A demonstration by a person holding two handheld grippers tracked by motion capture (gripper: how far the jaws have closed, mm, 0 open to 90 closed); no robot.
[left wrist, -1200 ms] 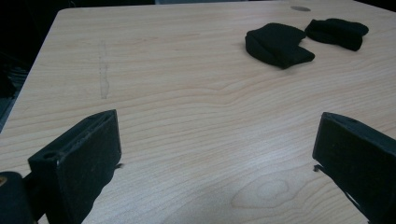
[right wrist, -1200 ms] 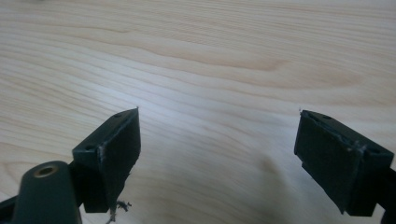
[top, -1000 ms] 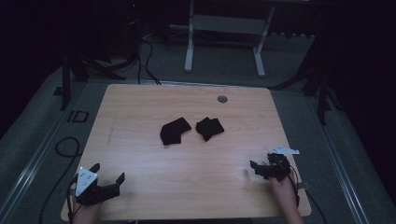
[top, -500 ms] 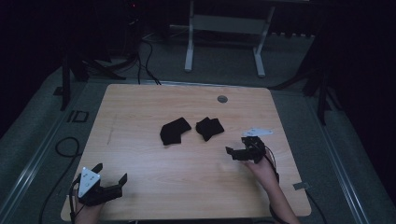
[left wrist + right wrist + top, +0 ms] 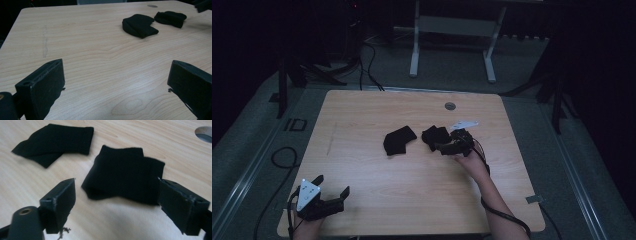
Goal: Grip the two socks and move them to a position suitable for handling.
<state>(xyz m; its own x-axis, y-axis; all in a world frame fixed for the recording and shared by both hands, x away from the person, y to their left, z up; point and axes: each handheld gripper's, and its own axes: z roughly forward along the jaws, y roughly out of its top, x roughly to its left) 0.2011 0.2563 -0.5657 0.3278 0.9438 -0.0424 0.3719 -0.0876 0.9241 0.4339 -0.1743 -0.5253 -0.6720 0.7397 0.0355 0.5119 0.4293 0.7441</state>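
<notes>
Your right gripper sat at the right-hand black cloth, near the middle of the surface, with its jaws spread wide and nothing between them. In the right gripper view the cloth lay flat just ahead of the gripper, one jaw off its near corner and the other against its right edge; whether that jaw touched the fabric could not be told. The second black cloth lay just to the left of the first, apart from it, with bare wood between.

Your left gripper rested at the near left corner of the surface, well apart from both cloths, its jaws also wide and empty; its own view showed the two cloths far off.

The cloth looked folded, soft and light, likely to sag and unfold once lifted, and not slippery. I judged that the best hold would have been across the thick folded edge nearest you, pinching all layers together, with the lower jaw kept low to slide under it. A grip on one loose layer would probably have let the rest drop open.
</notes>
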